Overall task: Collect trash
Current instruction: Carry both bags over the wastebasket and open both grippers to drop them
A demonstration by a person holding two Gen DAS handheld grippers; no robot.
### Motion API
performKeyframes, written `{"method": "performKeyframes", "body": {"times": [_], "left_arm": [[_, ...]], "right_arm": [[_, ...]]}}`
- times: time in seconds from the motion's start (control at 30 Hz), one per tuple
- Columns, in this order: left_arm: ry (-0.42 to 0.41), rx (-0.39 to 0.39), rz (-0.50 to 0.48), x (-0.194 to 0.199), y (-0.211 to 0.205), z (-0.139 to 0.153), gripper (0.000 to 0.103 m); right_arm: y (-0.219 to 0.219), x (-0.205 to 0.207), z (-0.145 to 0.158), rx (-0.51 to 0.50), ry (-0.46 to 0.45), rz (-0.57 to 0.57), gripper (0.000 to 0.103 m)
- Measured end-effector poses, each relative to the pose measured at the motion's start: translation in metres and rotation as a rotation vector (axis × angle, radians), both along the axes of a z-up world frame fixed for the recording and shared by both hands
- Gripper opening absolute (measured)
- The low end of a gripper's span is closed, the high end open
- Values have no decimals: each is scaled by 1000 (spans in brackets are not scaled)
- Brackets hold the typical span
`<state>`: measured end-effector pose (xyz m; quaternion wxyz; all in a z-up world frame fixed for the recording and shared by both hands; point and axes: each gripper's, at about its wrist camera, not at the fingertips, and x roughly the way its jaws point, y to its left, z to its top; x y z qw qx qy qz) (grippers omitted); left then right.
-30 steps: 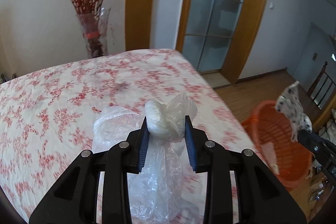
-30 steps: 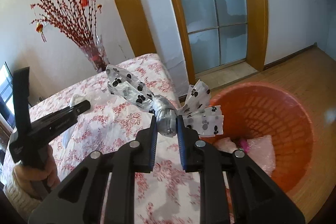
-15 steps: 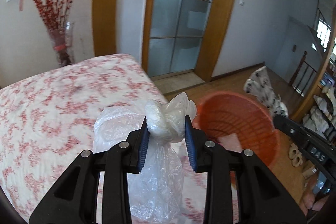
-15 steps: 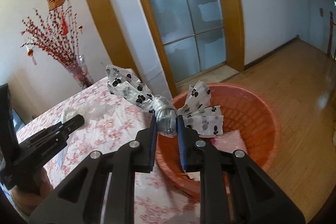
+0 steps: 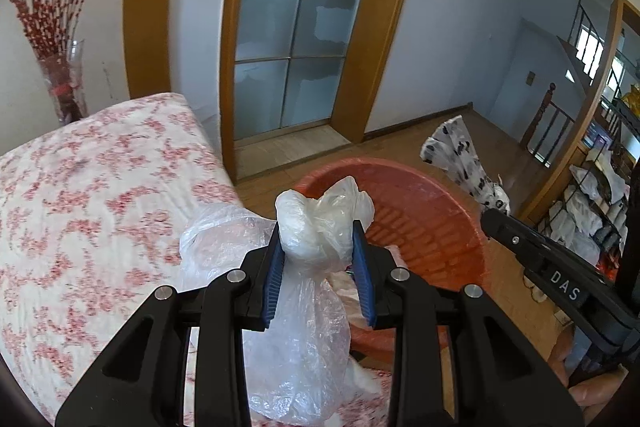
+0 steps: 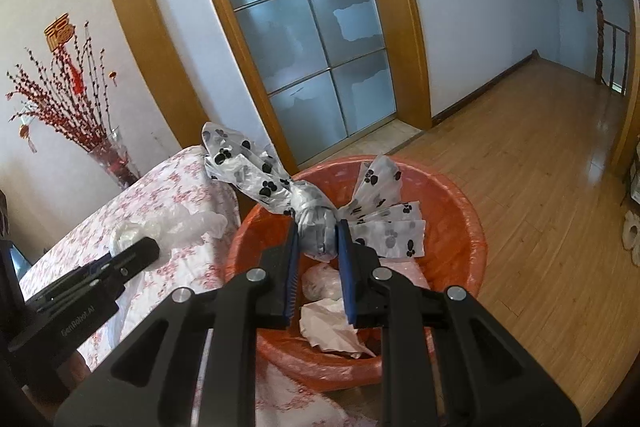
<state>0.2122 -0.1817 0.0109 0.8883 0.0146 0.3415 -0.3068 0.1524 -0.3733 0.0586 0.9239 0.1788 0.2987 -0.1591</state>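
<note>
My left gripper [image 5: 318, 247] is shut on a clear plastic bag [image 5: 320, 227] by its knotted top, and the rest of the bag hangs below the pads. It is at the near left rim of the orange basket [image 5: 440, 199]. My right gripper [image 6: 317, 239] is shut on the knot of a paw-print bag [image 6: 264, 175], held over the orange basket [image 6: 452, 227], which holds crumpled paper [image 6: 328, 327] and other wrappers. The paw-print bag [image 5: 460, 159] and the right gripper's body also show at the right of the left wrist view.
A table with a red-flowered cloth [image 5: 100, 187] lies to the left of the basket, with a vase of red branches [image 5: 60, 67] at its far end. A glass door in a wooden frame [image 6: 304, 27] stands behind. Wooden floor [image 6: 540, 167] spreads to the right, with shelves [image 5: 600, 187] beyond.
Both grippers have swung right from over the table toward the basket, each still gripping its bag. The basket now sits right under the right gripper and closer to the left one.
</note>
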Motion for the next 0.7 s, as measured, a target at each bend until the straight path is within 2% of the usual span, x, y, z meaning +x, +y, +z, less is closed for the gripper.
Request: {"method": "performKeyframes", "body": {"times": [0.57, 0.7], "left_arm": [[56, -15, -68, 0, -44, -15, 32], [65, -15, -79, 0, -50, -19, 34]], "right_arm": [[-35, 9, -15, 53, -13, -52, 19], [-38, 9, -16, 70, -29, -55, 22]]}}
